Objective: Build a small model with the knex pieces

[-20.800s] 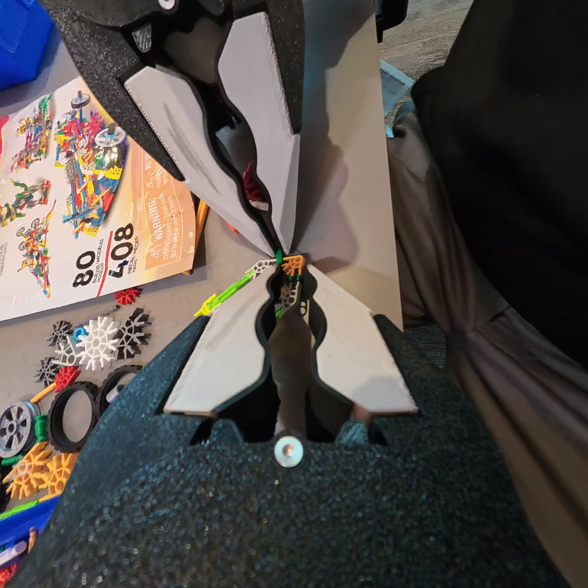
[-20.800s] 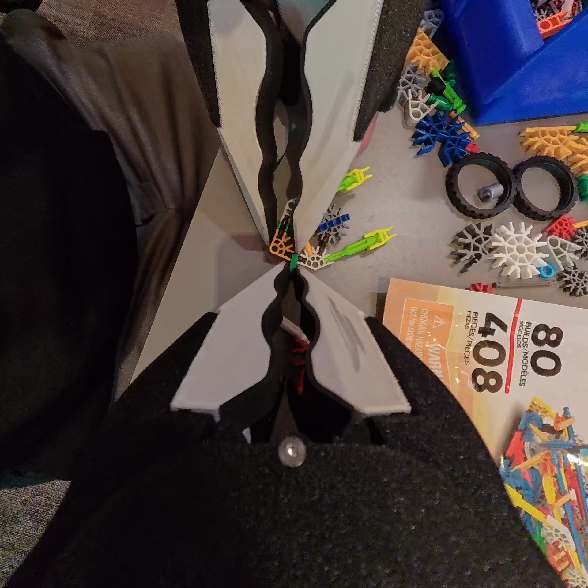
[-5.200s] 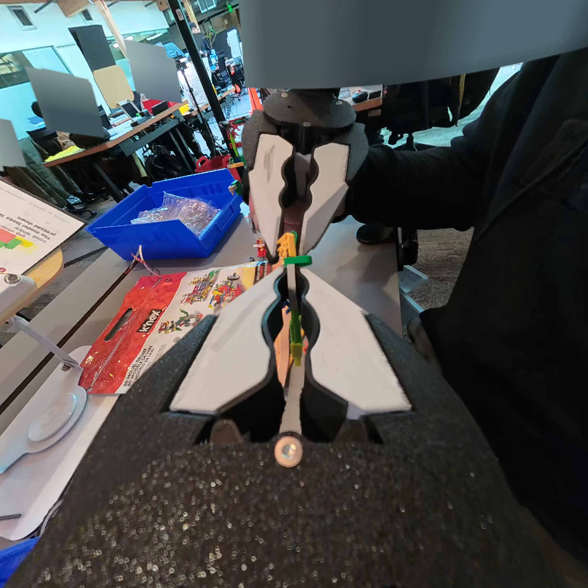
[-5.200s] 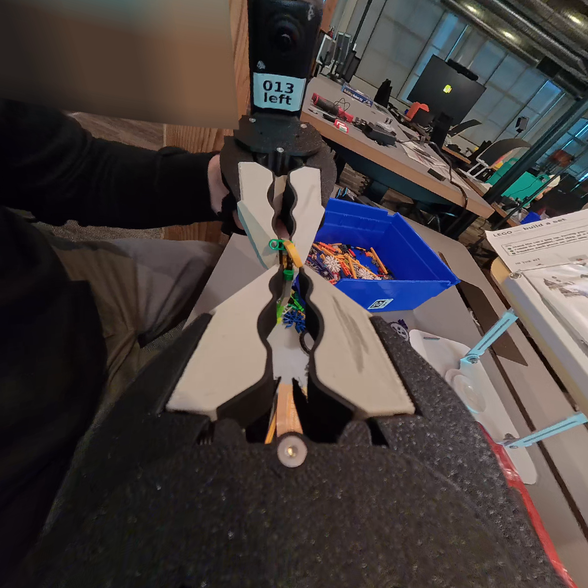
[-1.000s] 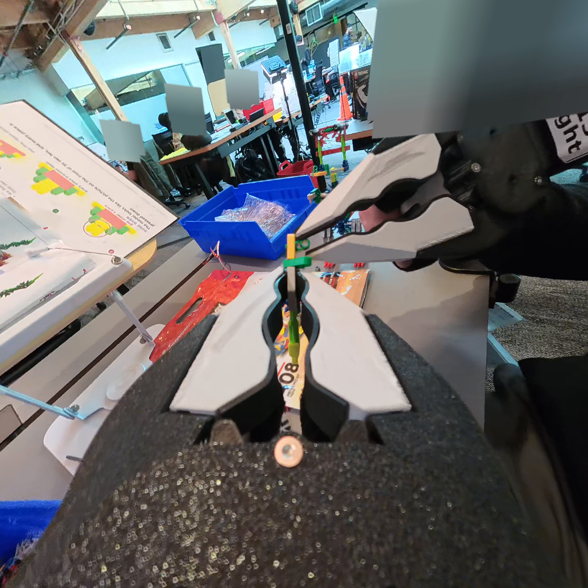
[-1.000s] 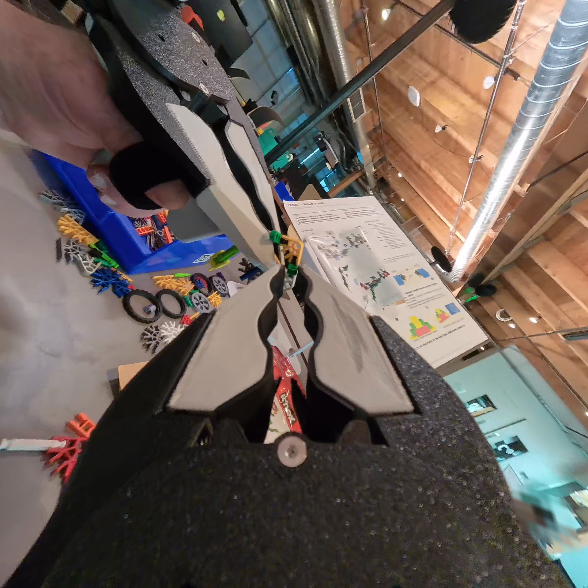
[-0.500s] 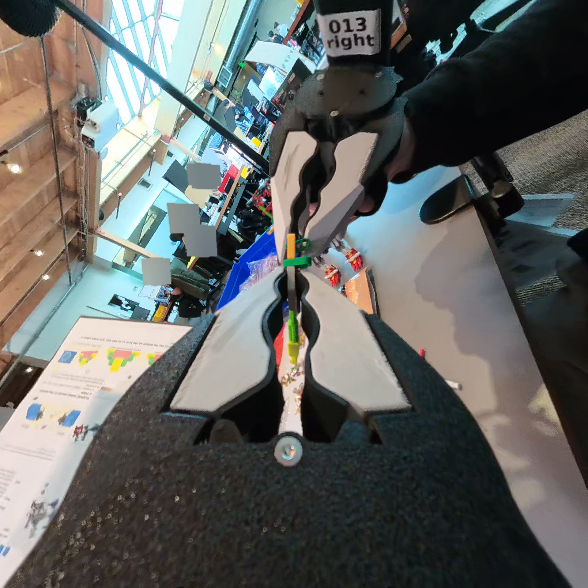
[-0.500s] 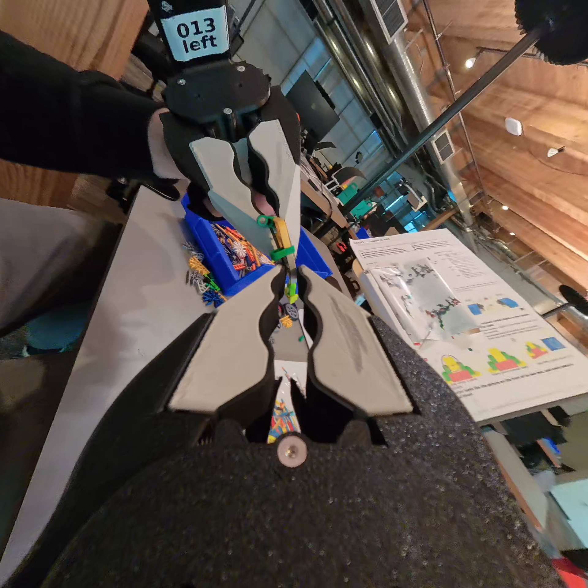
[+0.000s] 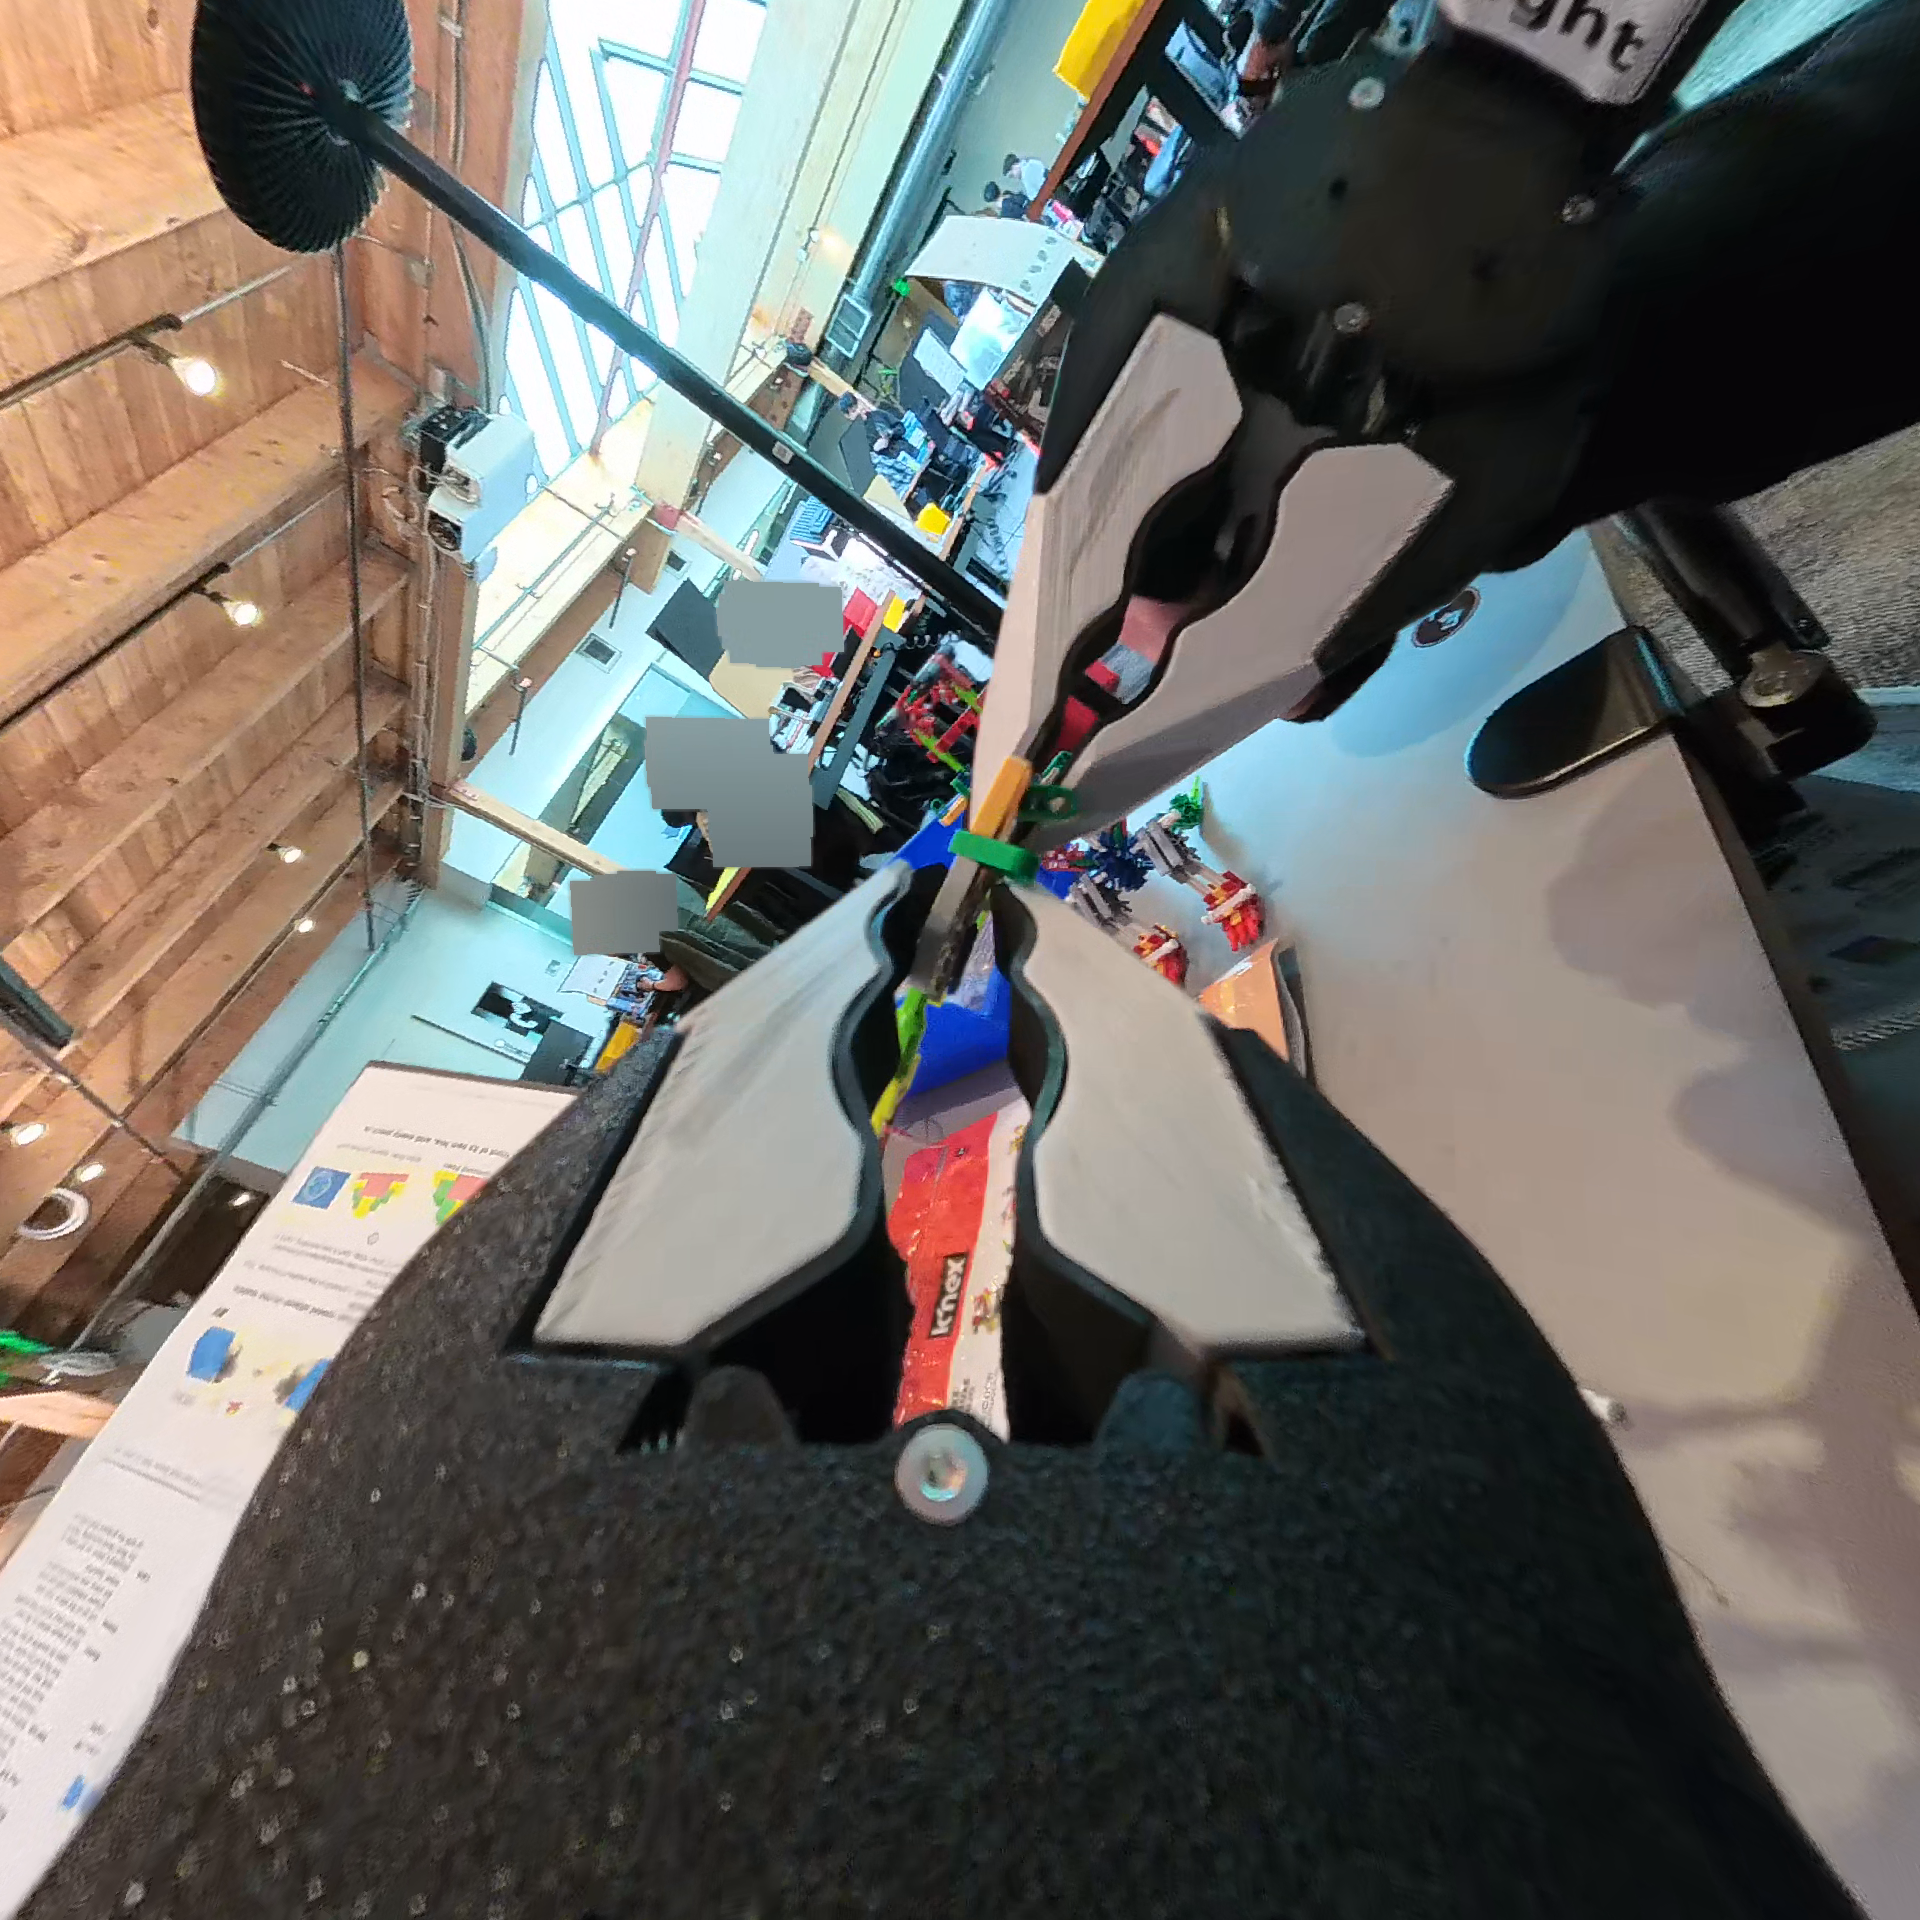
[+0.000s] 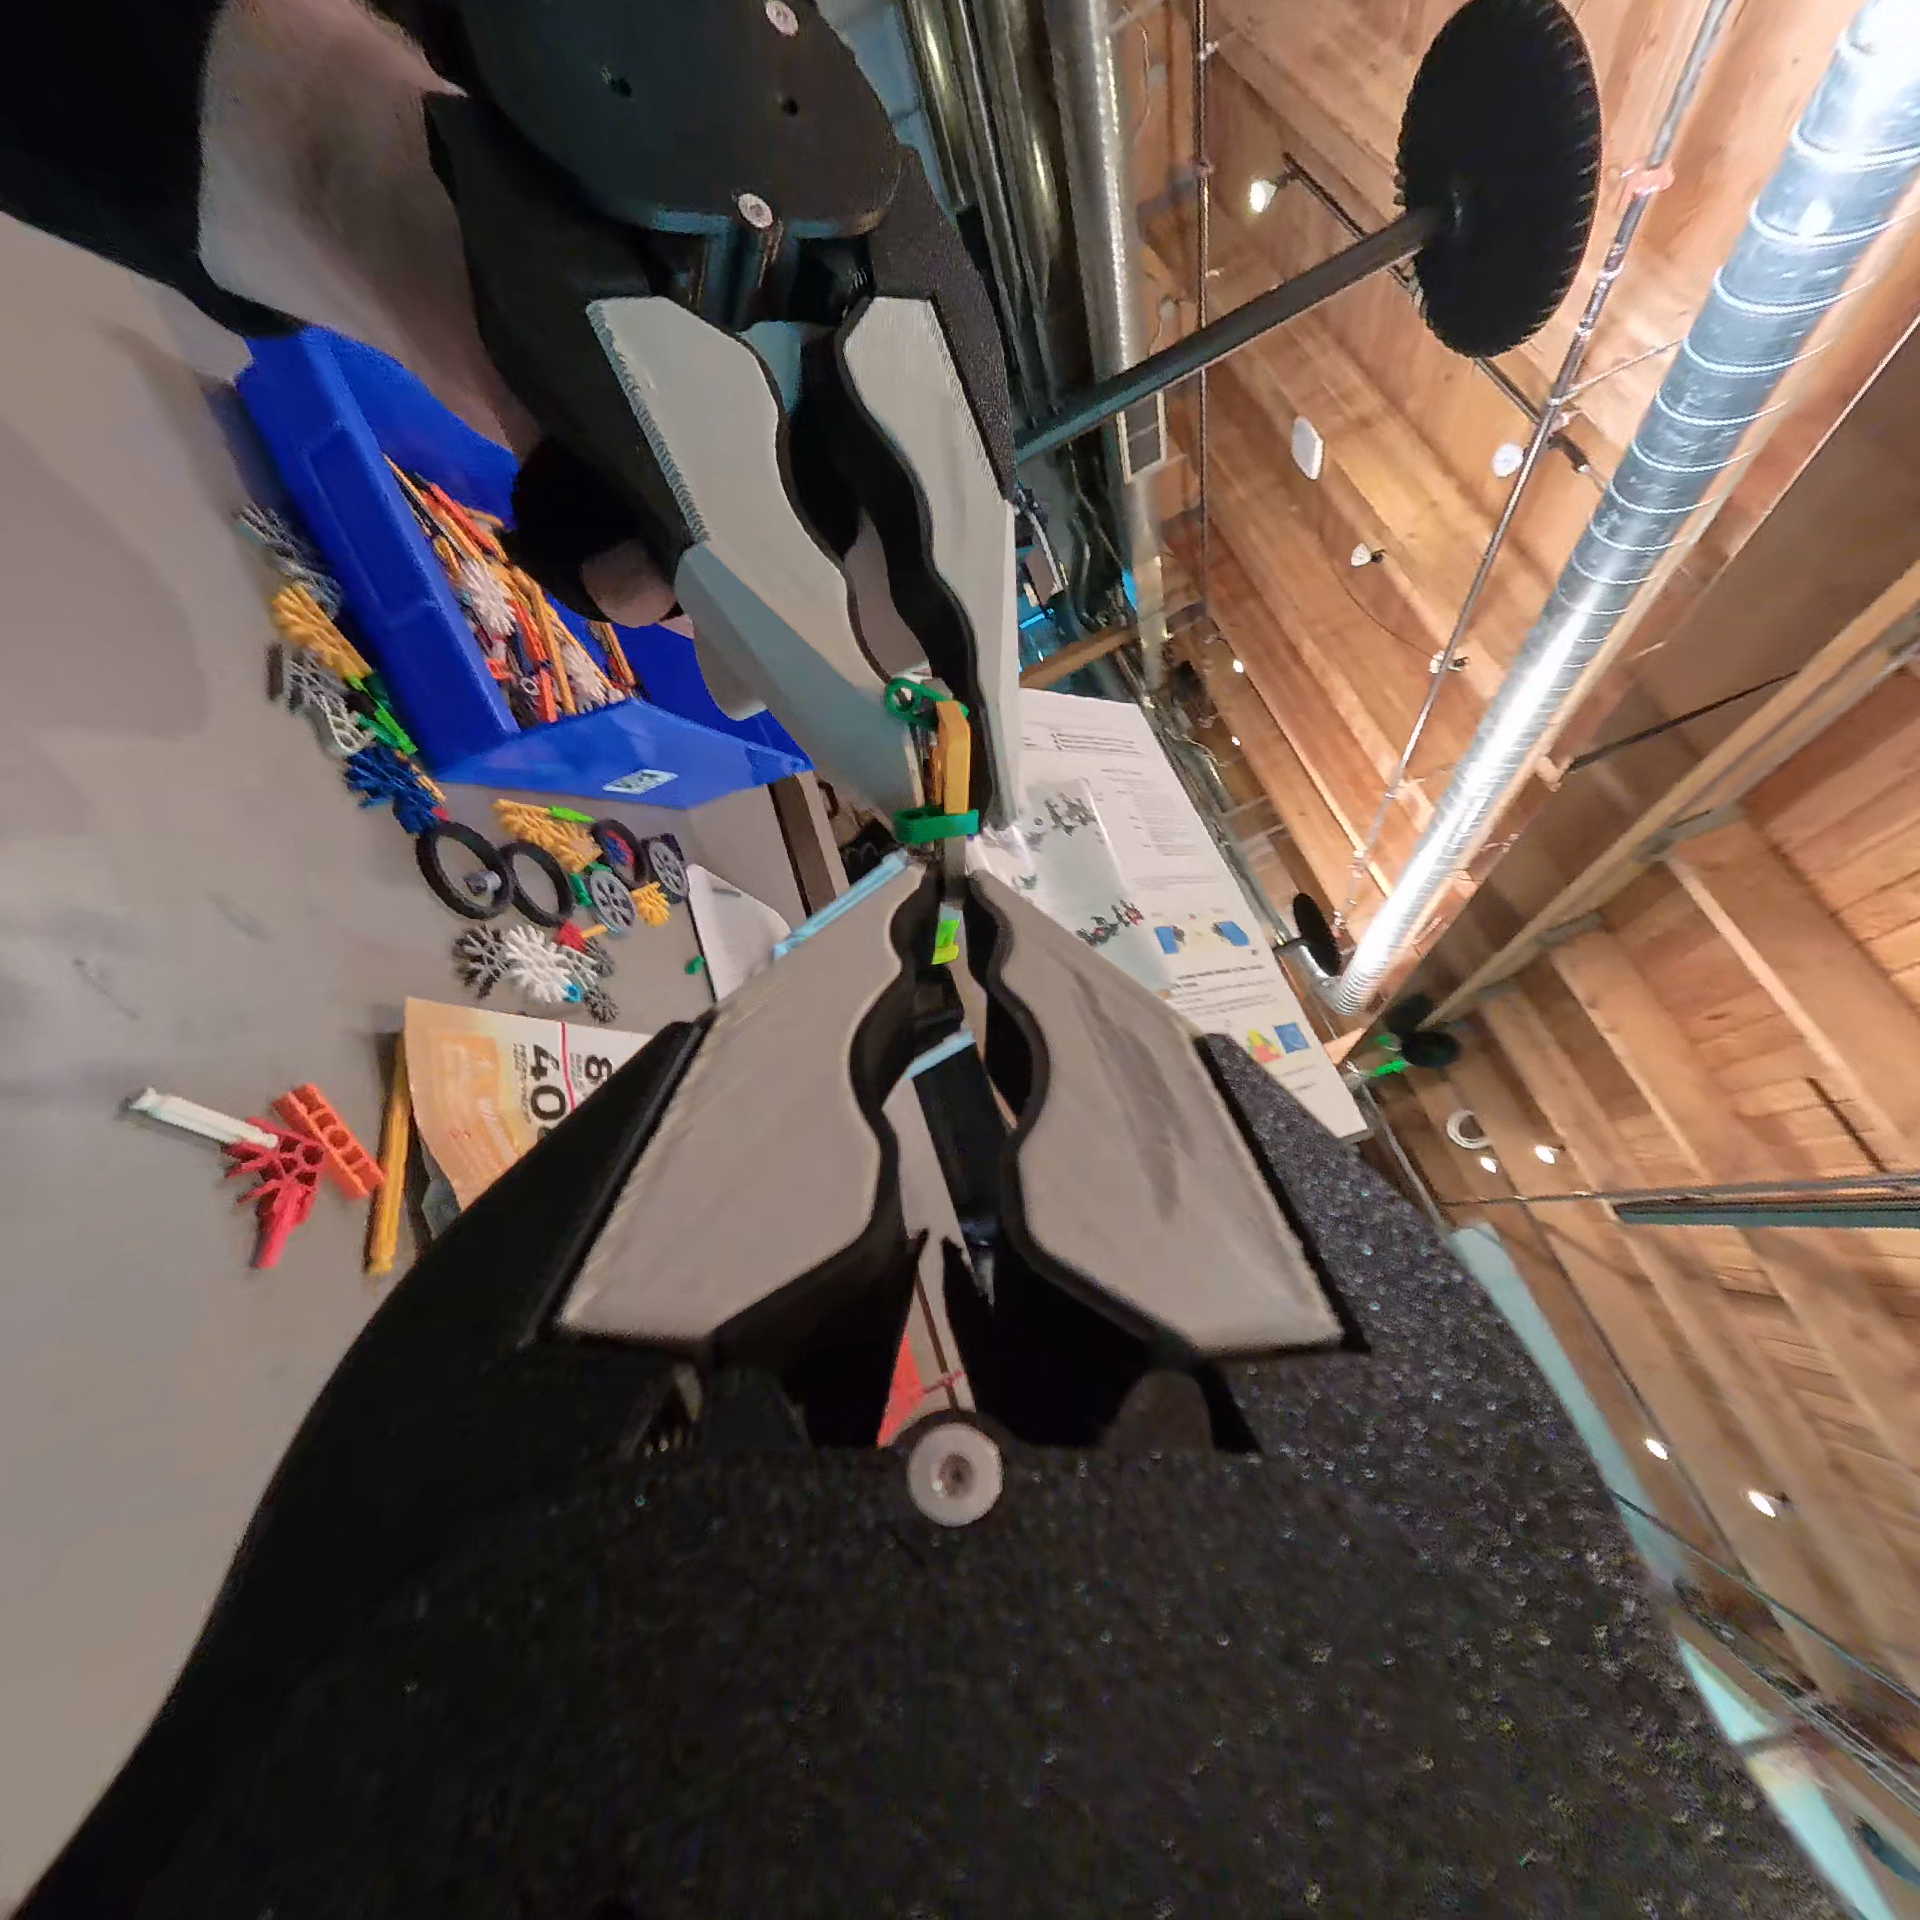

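A small toy assembly hangs in the air between the two grippers: an orange connector, a green clip, a grey connector and a light green rod. My left gripper is shut on its grey end. The right gripper comes in from the upper right, tip to tip, closed on the orange end. In the right wrist view my right gripper is shut on the assembly below the green clip. The left gripper pinches the orange connector from above.
A grey table lies below. On it are a blue bin of pieces, black tyres, loose connectors, a printed bag, a red connector with a white rod and small built models. An instruction board stands beside it. The grippers are tip to tip, or close to it.
Both grippers have rolled and tilted together, so the room looks turned further. They stay tip to tip on the assembly, which was lifted off the table earlier.
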`<state>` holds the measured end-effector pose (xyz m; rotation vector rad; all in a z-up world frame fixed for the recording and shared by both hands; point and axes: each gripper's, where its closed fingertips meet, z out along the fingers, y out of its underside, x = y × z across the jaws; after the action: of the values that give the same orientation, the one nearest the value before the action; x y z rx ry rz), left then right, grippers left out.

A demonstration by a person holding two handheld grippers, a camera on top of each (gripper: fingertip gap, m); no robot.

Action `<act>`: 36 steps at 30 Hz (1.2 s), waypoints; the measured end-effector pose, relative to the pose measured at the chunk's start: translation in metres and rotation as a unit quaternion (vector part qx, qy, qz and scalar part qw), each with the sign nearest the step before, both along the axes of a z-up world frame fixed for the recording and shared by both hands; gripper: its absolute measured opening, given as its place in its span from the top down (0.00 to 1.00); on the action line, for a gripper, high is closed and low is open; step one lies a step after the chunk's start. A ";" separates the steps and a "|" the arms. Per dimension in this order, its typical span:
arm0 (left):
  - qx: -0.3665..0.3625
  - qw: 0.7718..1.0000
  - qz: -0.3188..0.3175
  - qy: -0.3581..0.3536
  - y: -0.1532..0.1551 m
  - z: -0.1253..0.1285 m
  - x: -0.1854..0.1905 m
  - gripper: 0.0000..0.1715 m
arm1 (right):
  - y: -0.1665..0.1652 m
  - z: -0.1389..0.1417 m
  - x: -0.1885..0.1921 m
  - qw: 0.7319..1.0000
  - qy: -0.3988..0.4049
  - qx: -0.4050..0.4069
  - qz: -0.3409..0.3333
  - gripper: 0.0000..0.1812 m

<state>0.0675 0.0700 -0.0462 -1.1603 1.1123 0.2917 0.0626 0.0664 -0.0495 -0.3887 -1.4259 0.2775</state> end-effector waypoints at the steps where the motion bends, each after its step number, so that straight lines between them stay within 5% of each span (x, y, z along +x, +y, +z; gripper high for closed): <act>1: 0.006 1.000 0.007 0.001 0.002 0.000 0.000 0.94 | 0.001 0.000 0.001 1.000 0.003 0.007 -0.007 0.99; 8: 0.057 0.997 0.043 -0.012 0.000 0.014 0.003 0.87 | -0.003 0.007 0.010 0.999 0.011 -0.034 -0.011 1.00; 16: 0.089 0.992 0.084 -0.038 -0.024 0.024 -0.008 0.86 | -0.019 0.009 0.019 0.998 0.001 0.008 -0.054 1.00; 25: 0.077 0.991 0.099 0.038 -0.034 -0.002 0.005 0.90 | -0.025 -0.006 0.036 0.995 -0.031 0.027 -0.090 1.00; 29: 0.029 0.995 0.092 -0.004 -0.007 -0.003 -0.006 0.89 | 0.005 -0.011 0.048 0.991 -0.032 0.019 -0.128 1.00; 36: -0.124 0.990 0.025 -0.060 0.105 -0.024 0.008 0.84 | 0.081 -0.010 0.092 0.976 -0.029 0.000 -0.216 1.00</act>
<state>0.0759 0.1750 -0.0701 -1.4091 1.0345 0.1213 0.1544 0.1472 -0.0593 -0.6975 -1.3584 -0.0883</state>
